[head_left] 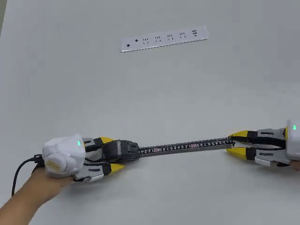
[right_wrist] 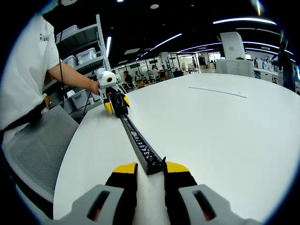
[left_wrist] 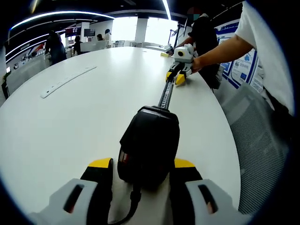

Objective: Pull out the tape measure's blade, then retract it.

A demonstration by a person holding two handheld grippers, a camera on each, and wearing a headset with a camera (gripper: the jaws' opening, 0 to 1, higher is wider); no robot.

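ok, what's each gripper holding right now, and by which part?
The left gripper clamps the black plastic tape measure case across its two sides. The right gripper pinches the end tip of the pulled-out black numbered blade.

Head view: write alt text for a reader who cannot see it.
A tape measure's blade stretches across a white table, the left gripper clamping the black case and the right gripper pinching the blade's tip. A white power strip lies farther back.
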